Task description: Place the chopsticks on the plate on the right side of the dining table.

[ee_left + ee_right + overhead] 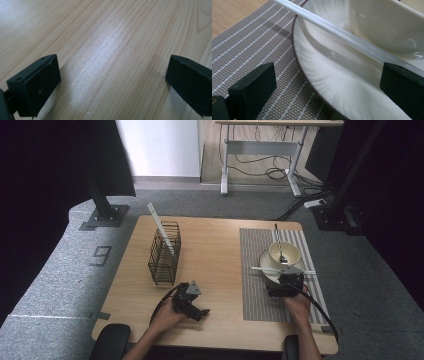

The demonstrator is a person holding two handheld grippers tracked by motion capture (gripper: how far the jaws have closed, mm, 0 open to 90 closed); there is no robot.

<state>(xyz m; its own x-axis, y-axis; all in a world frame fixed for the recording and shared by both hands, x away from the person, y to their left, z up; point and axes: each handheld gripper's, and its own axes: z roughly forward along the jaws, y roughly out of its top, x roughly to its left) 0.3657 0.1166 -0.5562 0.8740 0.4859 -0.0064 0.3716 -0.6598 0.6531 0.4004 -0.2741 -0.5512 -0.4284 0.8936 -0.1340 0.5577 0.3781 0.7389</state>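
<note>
**Right hand-held gripper lines up on the chopstick across the plate**

Black jaws of the right hand-held gripper (pixel 327 87) stand wide apart, released, with a white chopstick (pixel 347 37) lying just ahead of them across the rim of the plate (pixel 312 67). Its far end runs close over the right jaw, but nothing is pinched yet. The plate sits on a striped mat (pixel 257 285) at the right of the worktop (pixel 215 265), and a bowl (pixel 284 252) with a metal utensil (pixel 279 245) in it rests on the plate.

At the left, the left hand-held gripper (pixel 112 82) is also released, jaws spread over bare wood and grasping nothing. A wire basket (pixel 164 255) stands beyond it, with another chopstick (pixel 161 227) leaning inside.

The step in hand looks like the approach to pick up the chopstick from the plate, probably to carry it to the basket. The next move calls for easing forward until the stick lies between the jaws, then clenching on it squarely; it is thin, smooth and likely to roll or slip off the rim.
</note>
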